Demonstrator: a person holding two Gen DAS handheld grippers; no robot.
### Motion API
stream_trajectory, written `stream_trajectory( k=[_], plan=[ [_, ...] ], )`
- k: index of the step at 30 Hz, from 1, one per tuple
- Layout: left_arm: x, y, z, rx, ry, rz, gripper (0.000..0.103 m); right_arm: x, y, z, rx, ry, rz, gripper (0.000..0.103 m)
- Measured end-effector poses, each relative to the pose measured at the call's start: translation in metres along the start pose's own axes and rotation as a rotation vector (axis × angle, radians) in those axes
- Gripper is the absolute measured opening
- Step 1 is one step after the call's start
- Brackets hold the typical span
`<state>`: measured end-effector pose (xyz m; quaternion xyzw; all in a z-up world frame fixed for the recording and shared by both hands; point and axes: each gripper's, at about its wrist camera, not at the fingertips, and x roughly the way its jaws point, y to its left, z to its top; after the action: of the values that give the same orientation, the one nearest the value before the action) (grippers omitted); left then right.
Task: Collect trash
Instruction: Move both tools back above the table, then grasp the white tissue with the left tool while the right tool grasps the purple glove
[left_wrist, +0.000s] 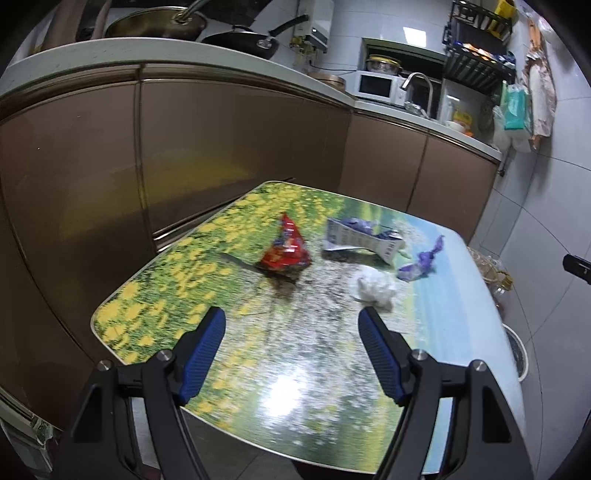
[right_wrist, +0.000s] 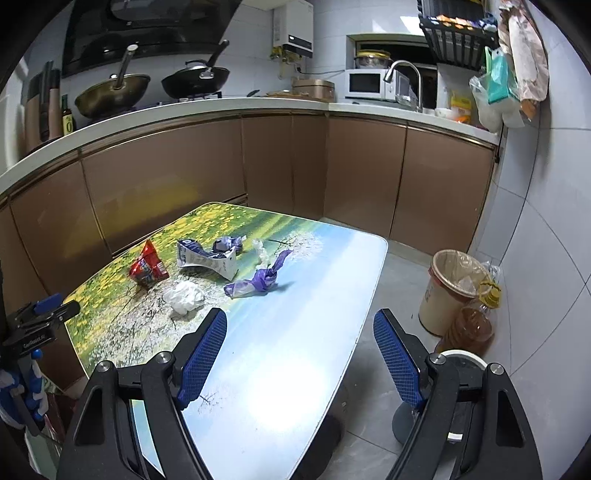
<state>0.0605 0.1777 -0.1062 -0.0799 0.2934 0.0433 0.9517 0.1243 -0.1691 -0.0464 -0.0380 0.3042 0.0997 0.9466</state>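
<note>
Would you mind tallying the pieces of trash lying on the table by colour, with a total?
Red: 1, the red snack wrapper
White: 2, the crumpled white tissue and a smaller white scrap
Blue and white: 1, the flattened carton
Purple: 2, the purple wrapper and a second purple wrapper behind the carton
Total: 6

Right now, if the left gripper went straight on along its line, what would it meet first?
Probably the bare table top just short of the red snack wrapper; the left gripper is open and empty. Depth is uncertain.

Black angular frames on left gripper (left_wrist: 291, 319) and right gripper (right_wrist: 300, 321); ribbed blue pads; silver pivot screws
</note>
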Motion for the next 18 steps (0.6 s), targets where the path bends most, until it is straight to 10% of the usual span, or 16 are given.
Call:
stream_trajectory(
  k=[8,18],
  plan=[
    [0.021,0.020,0.000,0.008,0.030,0.018,0.073,0.034,0.009,0.016,-0.002,0.034,0.001,0.081],
    [0.069,-0.022,0.004,0.087,0.129,-0.137,0.073,0.104,0.030,0.017,-0.028,0.130,0.088,0.081]
  ],
)
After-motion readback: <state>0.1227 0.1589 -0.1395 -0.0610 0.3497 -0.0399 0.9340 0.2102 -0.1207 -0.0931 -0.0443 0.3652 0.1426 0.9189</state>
